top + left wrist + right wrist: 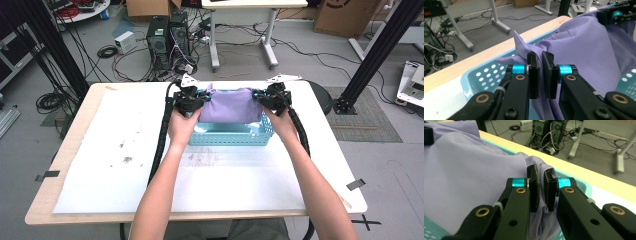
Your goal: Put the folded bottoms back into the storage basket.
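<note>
A lilac cloth hangs stretched between my two grippers over a light blue perforated basket at the far middle of the table. My left gripper is shut on the cloth's left corner; in the left gripper view a fold of the cloth is pinched between the jaws of that gripper, above the basket's rim. My right gripper is shut on the right corner, where the cloth bunches between the jaws of that gripper. The cloth's lower part drops into the basket.
A white sheet covers most of the wooden table, with dark smudges at its left. Behind the table's far edge are computer towers, loose cables and a white desk's legs. Black frame posts stand at either side.
</note>
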The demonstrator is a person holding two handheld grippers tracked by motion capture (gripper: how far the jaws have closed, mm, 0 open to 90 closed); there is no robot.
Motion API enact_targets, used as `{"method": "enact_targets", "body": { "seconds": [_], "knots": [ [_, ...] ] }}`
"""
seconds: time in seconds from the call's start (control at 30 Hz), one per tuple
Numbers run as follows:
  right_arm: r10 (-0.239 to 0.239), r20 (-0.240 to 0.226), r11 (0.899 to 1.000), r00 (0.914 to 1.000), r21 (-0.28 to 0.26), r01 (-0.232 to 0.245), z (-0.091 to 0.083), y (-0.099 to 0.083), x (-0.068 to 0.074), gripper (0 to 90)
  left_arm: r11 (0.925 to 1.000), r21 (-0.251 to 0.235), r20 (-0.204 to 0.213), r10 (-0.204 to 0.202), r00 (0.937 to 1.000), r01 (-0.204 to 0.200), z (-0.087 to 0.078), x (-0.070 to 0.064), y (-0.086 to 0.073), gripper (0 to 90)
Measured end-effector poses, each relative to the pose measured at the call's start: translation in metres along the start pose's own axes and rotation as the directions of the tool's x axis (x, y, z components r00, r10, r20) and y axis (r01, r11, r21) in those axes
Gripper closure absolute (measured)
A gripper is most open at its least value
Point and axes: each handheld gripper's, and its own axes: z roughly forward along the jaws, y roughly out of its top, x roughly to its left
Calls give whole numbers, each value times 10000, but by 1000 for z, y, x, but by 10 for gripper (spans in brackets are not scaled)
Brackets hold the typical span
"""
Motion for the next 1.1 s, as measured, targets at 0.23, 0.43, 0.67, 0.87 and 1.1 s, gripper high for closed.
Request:
{"method": "enact_targets", "body": {
  "seconds": [0.23, 0.43, 0.67, 0.87, 1.1],
  "knots": [
    [395, 606, 9986, 9974, 338, -416, 3, -5, -13, 499, 9968, 235, -953, -734, 9927, 759, -6, 15, -13, 443],
    [500, 342, 9987, 9982, -145, -496, -28, -21, -20, 436, 9975, -385, -1004, -636, 9929, 600, -44, 19, -23, 385],
    [233, -78, 9983, 9997, -531, -237, -63, -45, -15, 402, 9960, -866, -576, -262, 9980, 211, -85, 12, -41, 364],
    [-31, -413, 9926, 9991, -1214, -19, -90, -74, -7, 408, 9927, -1203, -136, -48, 9999, 31, -108, 4, -64, 334],
    [334, -378, 9905, 9987, -1318, -381, -107, -108, -10, 380, 9902, -1306, -163, 471, 9988, -488, -130, -11, -90, 327]
  ]
}}
